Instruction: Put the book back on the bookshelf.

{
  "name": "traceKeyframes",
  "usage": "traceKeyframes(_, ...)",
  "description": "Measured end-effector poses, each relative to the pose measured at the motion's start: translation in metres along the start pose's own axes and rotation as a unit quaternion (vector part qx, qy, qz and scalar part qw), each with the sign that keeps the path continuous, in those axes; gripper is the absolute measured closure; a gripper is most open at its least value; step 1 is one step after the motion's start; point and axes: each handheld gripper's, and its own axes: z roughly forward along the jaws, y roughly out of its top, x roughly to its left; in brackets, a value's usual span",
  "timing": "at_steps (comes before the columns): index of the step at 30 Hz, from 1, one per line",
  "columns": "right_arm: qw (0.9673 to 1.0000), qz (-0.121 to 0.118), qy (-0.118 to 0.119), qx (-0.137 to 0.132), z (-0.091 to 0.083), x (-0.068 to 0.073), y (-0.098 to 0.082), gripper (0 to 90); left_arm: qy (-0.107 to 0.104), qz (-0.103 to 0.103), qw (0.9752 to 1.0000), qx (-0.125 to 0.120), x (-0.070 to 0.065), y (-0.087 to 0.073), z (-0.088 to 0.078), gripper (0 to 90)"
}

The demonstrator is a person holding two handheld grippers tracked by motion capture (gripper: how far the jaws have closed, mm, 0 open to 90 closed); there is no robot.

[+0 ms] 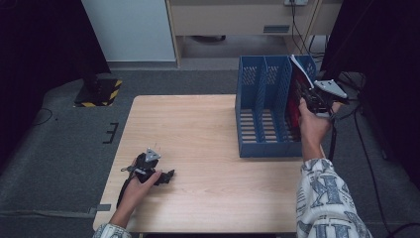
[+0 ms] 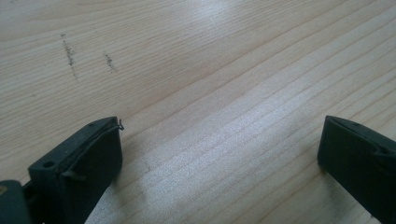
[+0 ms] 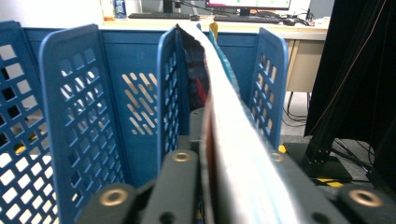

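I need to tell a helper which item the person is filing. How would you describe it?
On the wooden table stands a blue file rack with three slots. The book stands in its rightmost slot, pinched by the right gripper; the other slots look empty.

Yellow-black striped stand base [image 1: 99, 92] on grey carpet; keyboard [image 3: 154, 15] on far desk [image 3: 299, 32].

An office or lab: desk with keyboard [image 3: 154, 15] and monitor [image 3: 252, 3], grey carpet [image 1: 59, 139], hazard-striped stand base [image 1: 101, 93].
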Motion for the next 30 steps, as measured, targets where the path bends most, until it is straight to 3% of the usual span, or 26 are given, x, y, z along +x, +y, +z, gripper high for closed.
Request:
traceKeyframes(12,0.9991,0.026,0.033,0.005,-0.004,0.007,-0.001,47.5,0.000,0.000,1.0000,0.000,0.000,0.000,0.000,0.0)
traceKeyframes(18,0.9987,0.024,0.043,0.009,-0.007,0.012,-0.001,34.1,0.000,0.000,1.0000,0.000,0.000,0.000,0.000,0.0)
traceKeyframes(30,0.9981,0.033,0.046,0.024,-0.009,0.014,-0.003,17.1,0.000,0.000,1.0000,0.000,0.000,0.000,0.000,0.0)
